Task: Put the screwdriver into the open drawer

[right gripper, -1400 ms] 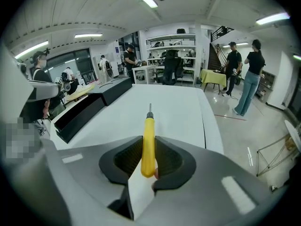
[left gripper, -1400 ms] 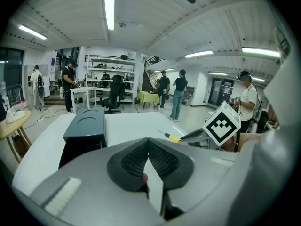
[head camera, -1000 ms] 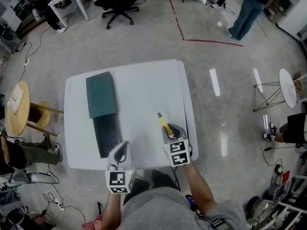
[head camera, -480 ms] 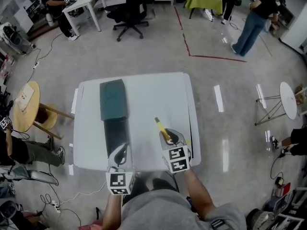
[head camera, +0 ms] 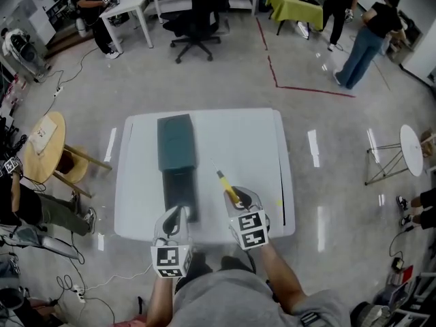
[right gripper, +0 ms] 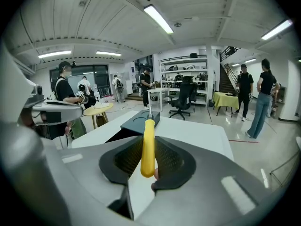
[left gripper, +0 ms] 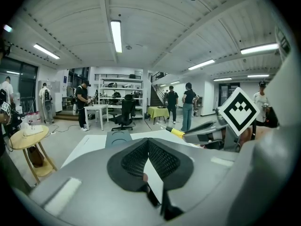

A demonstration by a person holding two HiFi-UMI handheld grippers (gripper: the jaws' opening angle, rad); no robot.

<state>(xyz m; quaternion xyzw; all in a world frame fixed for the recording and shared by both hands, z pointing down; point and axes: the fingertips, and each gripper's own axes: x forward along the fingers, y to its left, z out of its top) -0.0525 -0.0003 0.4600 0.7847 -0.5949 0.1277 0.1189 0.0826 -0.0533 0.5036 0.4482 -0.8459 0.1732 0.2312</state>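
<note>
A dark teal cabinet lies on the white table, and its open drawer reaches toward me. My right gripper is shut on the yellow handle of the screwdriver, held above the table to the right of the drawer. The shaft points away from me. In the right gripper view the handle sits between the pads, aimed at the cabinet. My left gripper hovers at the drawer's near end, shut and holding nothing. The left gripper view shows its jaws meeting, with the screwdriver off to the right.
A round wooden stool stands left of the table and a small round white stand to the right. An office chair, more tables and several people are at the back. The table's near edge lies just under both grippers.
Both grippers have lifted and moved forward over the table, the right still carrying the screwdriver. The left gripper now sits at the drawer's near end instead of to its right.
</note>
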